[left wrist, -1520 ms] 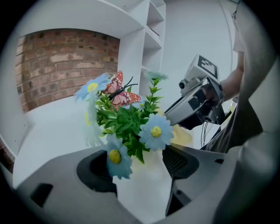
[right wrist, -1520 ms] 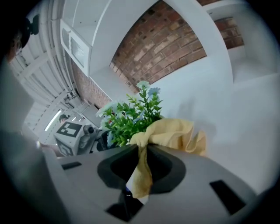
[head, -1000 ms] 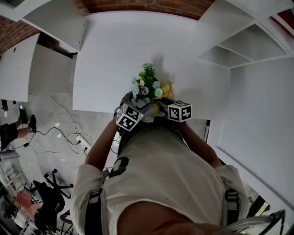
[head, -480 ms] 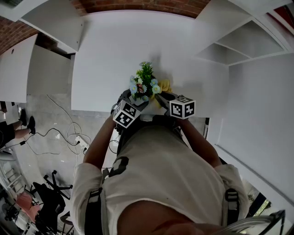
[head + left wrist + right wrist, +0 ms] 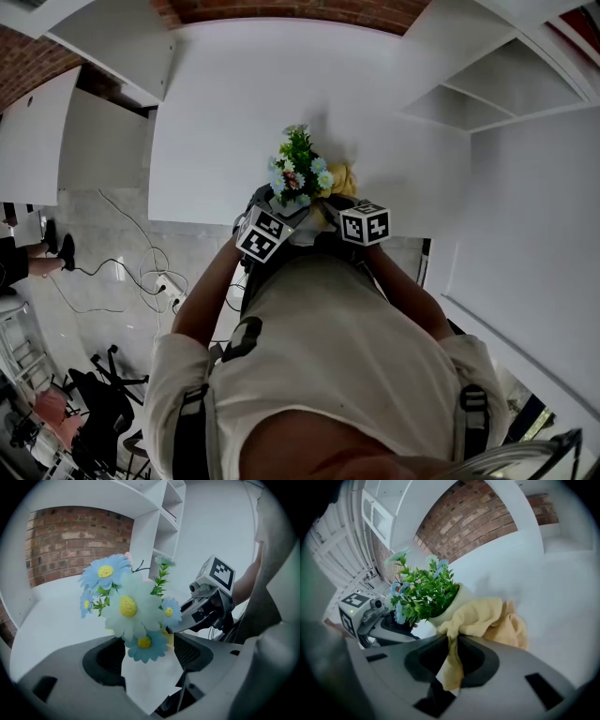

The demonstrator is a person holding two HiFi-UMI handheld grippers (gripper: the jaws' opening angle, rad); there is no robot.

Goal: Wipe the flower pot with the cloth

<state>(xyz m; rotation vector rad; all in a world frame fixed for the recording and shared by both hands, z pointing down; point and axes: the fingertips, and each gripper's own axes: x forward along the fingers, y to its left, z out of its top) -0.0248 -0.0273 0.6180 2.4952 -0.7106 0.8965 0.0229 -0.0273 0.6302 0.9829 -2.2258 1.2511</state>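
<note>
A white flower pot (image 5: 149,679) with blue and white artificial flowers (image 5: 125,607) sits between the jaws of my left gripper (image 5: 146,654), which is shut on it. In the head view the flowers (image 5: 298,169) are held over the near edge of the white table (image 5: 234,103). My right gripper (image 5: 452,645) is shut on a strip of the yellow cloth (image 5: 490,618). The bunched cloth lies against the side of the pot (image 5: 451,605), to the right of the green leaves. In the head view the cloth (image 5: 340,180) shows just right of the flowers.
White shelves (image 5: 487,89) stand at the right and a white cabinet (image 5: 37,131) at the left, with a brick wall (image 5: 473,522) behind the table. Cables (image 5: 141,272) and an office chair (image 5: 103,394) are on the floor at the left.
The right gripper with the cloth slid a little along the pot's side and came back. The left gripper and the pot stayed almost still.
</note>
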